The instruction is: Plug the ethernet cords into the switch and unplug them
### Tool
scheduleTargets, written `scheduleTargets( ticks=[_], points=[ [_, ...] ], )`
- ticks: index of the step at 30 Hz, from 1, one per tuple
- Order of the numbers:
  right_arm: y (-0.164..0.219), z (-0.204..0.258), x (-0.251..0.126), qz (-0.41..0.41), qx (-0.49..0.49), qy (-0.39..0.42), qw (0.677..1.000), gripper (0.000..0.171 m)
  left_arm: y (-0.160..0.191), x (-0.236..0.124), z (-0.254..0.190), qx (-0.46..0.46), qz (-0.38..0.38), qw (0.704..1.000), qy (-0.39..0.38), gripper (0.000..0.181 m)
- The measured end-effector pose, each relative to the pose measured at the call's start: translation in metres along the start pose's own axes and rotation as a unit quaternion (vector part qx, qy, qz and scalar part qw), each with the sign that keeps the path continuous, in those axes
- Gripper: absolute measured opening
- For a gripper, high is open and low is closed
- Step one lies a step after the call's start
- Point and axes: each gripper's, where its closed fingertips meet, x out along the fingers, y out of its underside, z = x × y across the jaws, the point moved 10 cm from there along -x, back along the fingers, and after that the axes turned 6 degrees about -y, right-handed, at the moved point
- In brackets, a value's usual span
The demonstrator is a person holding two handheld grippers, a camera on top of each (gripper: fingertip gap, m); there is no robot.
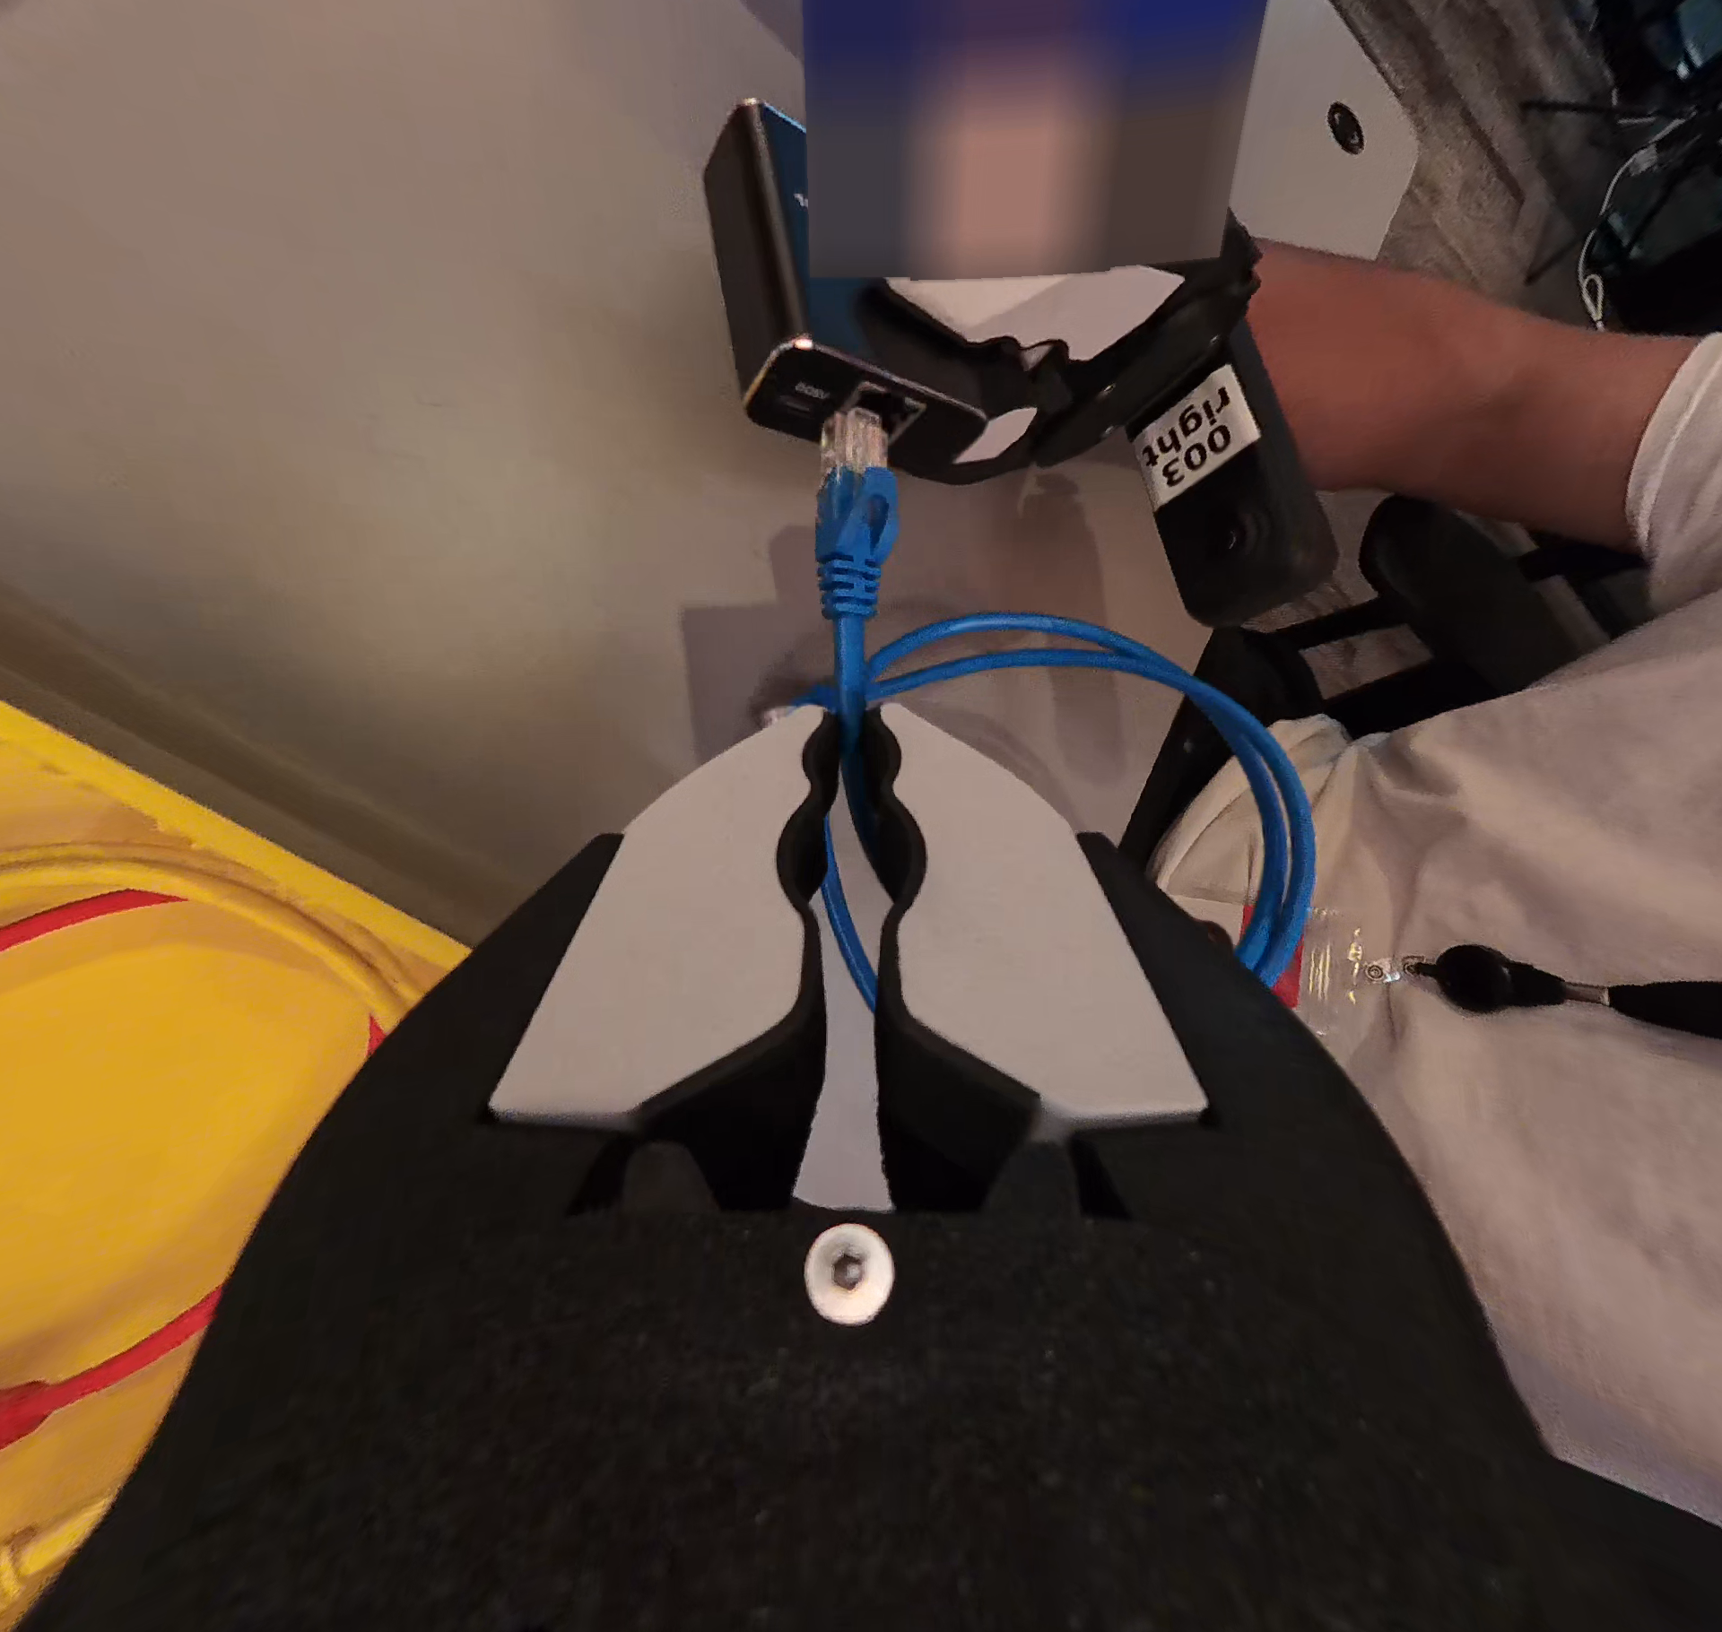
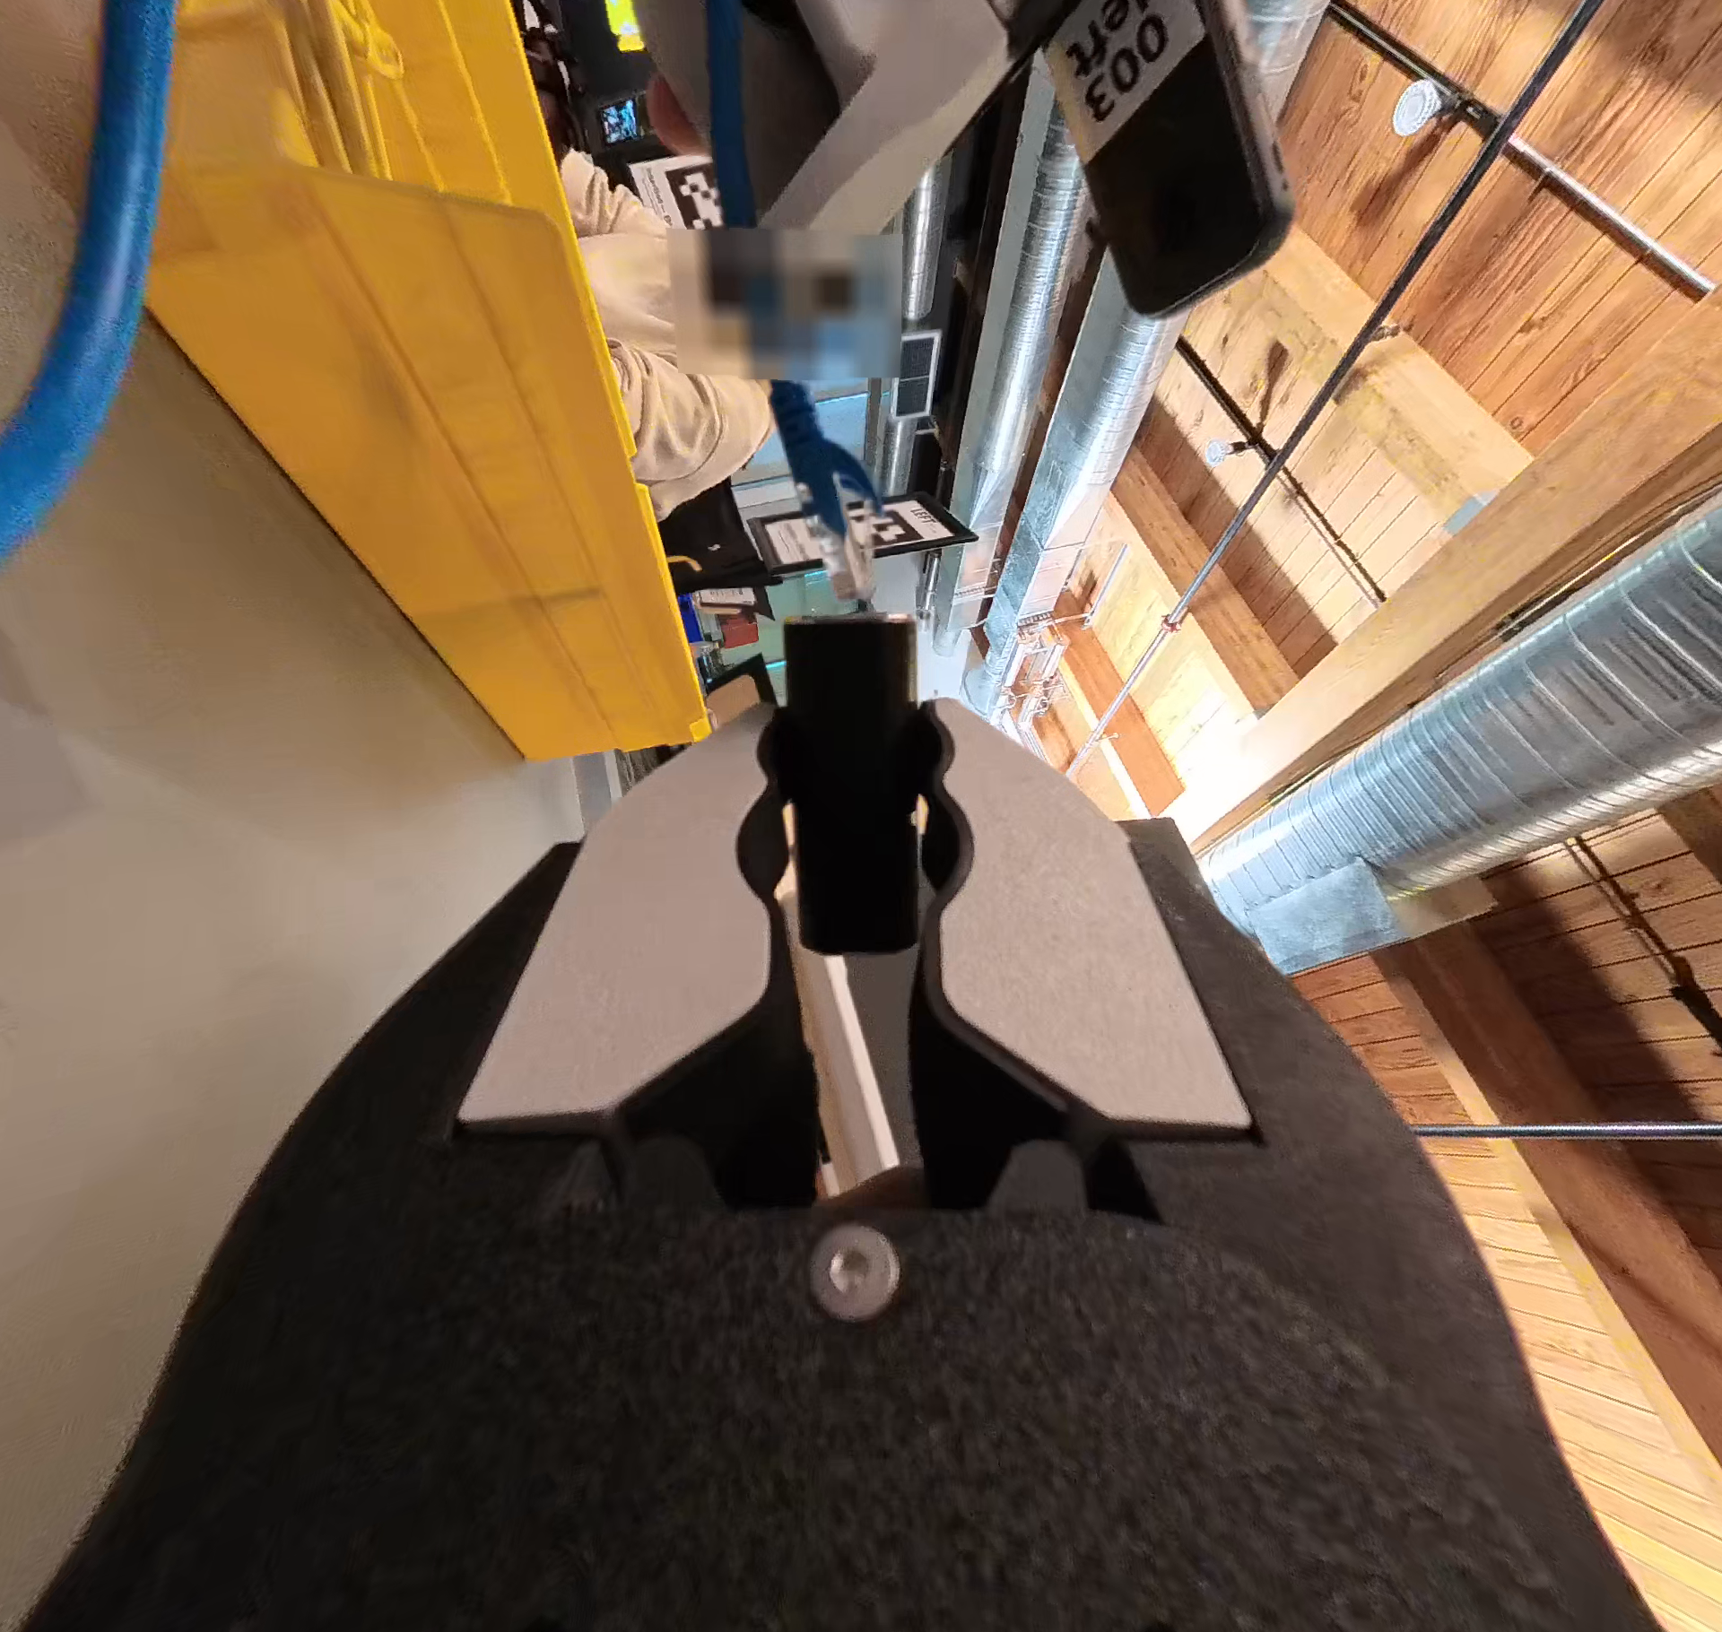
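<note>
My left gripper [image 1: 850, 719] is shut on a blue ethernet cord [image 1: 843, 646], a little behind its clear plug [image 1: 850, 443]. The plug tip sits at a port in the end face of the black switch [image 1: 759, 255]; I cannot tell if it is seated. My right gripper [image 2: 850, 713] is shut on the switch [image 2: 850, 786] and holds it above the table. In the right wrist view the plug [image 2: 846, 553] points at the switch's far end, just off it. The rest of the cord hangs in loops [image 1: 1239, 749] to the right.
A yellow bin [image 1: 140, 1028] [image 2: 419, 357] stands on the beige table [image 1: 373, 376] to the left. A person's forearm [image 1: 1454, 395] and white sleeve [image 1: 1398, 1075] fill the right side. The other gripper's labelled camera block [image 1: 1211, 488] [image 2: 1146, 125] shows in each view. The gap from one gripper's tips to the other's is roughly 8 cm.
</note>
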Motion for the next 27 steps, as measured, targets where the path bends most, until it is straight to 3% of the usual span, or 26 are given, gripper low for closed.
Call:
scheduleTargets(
  ticks=[27],
  points=[
    [-0.001,0.012,0.004,0.008,-0.016,-0.04,0.999,0.024,-0.001,0.016,0.01,-0.018,0.04,0.999,0.004,0.005]
  ],
)
